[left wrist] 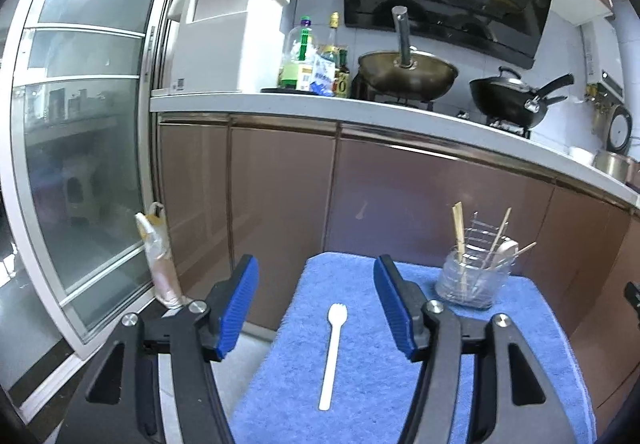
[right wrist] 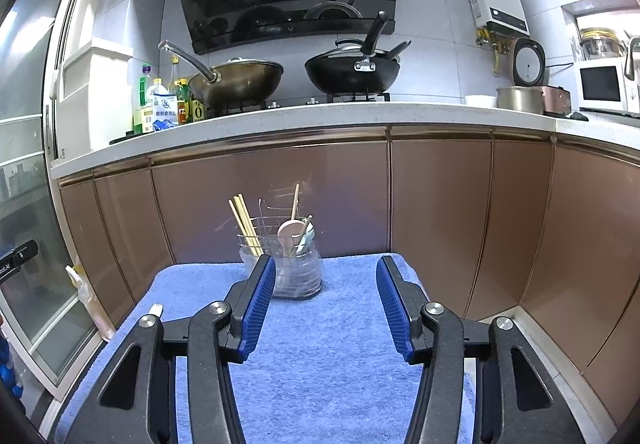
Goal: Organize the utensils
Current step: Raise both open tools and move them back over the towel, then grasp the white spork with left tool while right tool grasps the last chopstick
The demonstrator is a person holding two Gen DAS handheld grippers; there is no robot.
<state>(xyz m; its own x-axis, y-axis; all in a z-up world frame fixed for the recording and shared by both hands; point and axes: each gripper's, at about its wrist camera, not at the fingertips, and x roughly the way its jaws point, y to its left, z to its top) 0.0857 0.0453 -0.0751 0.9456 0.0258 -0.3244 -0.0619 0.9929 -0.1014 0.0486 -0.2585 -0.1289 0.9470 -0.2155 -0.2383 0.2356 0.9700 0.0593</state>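
in the left wrist view a glass sliding door [left wrist: 80, 148] fills the left side, with a small bundle in a plastic bag [left wrist: 160, 256] leaning at its foot. next comes the left tool [left wrist: 316, 284], its blue pads standing wide apart with nothing between them that they touch. below and between the pads a white plastic fork [left wrist: 332, 356] lies flat on the blue towel [left wrist: 360, 384] that covers the tabletop, tines pointing to the far edge, handle toward the camera, near the towel's left edge. further right, near the far right corner of the towel, stands a clear jar [left wrist: 472, 280] with a wire rack inside it, holding chopsticks [left wrist: 459, 232] and a pale spoon [left wrist: 505, 250], all leaning upright.

in the right wrist view the fork's tines [right wrist: 156, 310] peek out at the left edge of the towel [right wrist: 320, 364], just behind the tool's left arm. the right tool [right wrist: 326, 284] hangs over the middle of the towel, its pads apart and empty. its left pad overlaps the jar [right wrist: 296, 276] in the picture, but whether it touches the jar cannot be told. the jar stands near the towel's far edge. brown cabinet doors [right wrist: 440, 204] run behind the towel, and above them a white counter [right wrist: 320, 116] carries bottles [right wrist: 160, 104] at left, then a bronze wok [right wrist: 240, 82] and a black pan [right wrist: 352, 70].
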